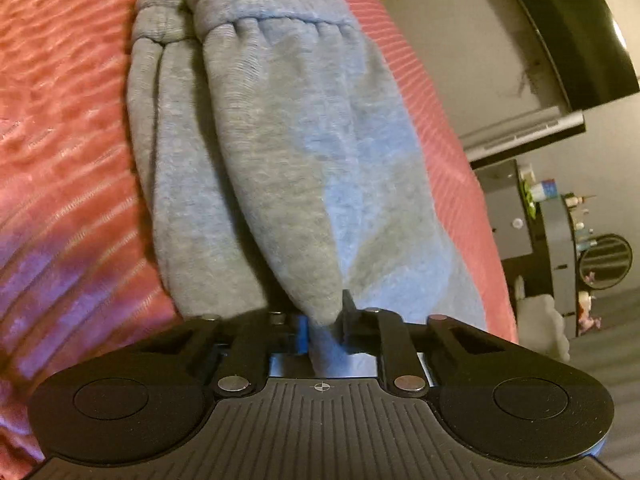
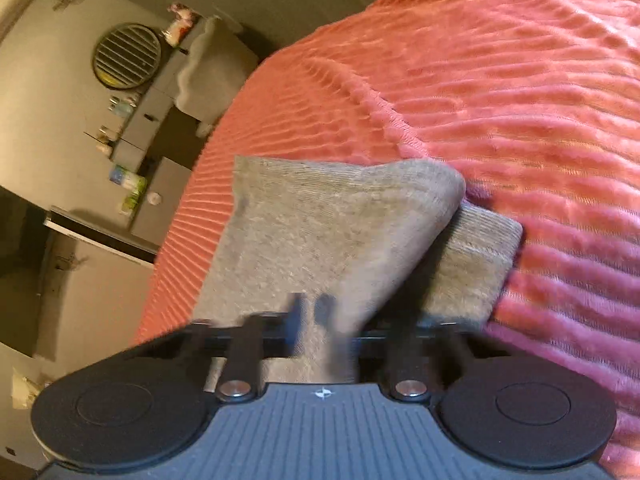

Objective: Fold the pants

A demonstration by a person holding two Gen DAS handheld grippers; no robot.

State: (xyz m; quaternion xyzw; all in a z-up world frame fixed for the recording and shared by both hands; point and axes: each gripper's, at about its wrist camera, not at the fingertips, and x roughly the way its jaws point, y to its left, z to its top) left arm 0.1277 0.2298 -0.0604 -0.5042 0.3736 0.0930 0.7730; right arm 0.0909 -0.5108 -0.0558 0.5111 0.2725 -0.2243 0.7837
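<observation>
With each tool clamped on grey fabric, the pants point(image 1: 256, 140) lie doubled on the pink bedspread point(image 1: 60, 120), waistband at 12 o'clock. Left tool point(image 1: 322, 320) and right tool point(image 2: 310, 320) pinch thin bunches; a slip or uneven pull could skew the fold.

I see dim, warm indoor light on both feeds. A cool bluish-purple cast tints the pants point(image 1: 280, 140) and bedspread point(image 1: 60, 240) on the left feed. The right gripper point(image 2: 314, 312) smears with motion blur; fisheye bends the edges.
</observation>
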